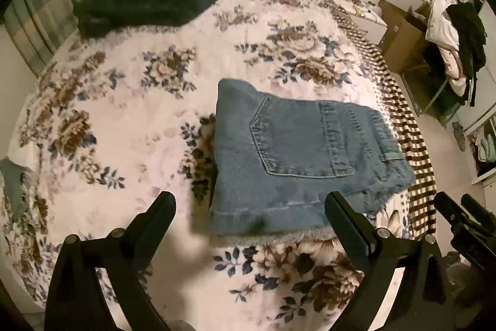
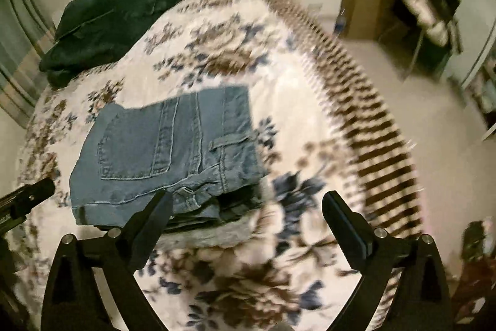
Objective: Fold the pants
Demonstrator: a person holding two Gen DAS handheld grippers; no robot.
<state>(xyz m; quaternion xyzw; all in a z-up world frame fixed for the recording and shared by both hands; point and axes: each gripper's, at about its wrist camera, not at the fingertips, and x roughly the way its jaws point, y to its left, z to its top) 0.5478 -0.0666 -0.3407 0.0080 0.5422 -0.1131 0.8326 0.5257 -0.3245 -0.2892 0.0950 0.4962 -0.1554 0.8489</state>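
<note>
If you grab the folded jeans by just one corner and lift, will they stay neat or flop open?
Probably flop open. The jeans are a loose stack of soft denim layers, and nothing visibly holds them together. The stack looks thick, so it is likely heavyish and would sag from one corner. On the fuzzy blanket, a push may drag the bottom layer instead of sliding cleanly.

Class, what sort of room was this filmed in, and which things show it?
Most likely a bedroom: folded jeans lie on a floral blanket over a bed, with clothes heaped over a chair nearby.
</note>
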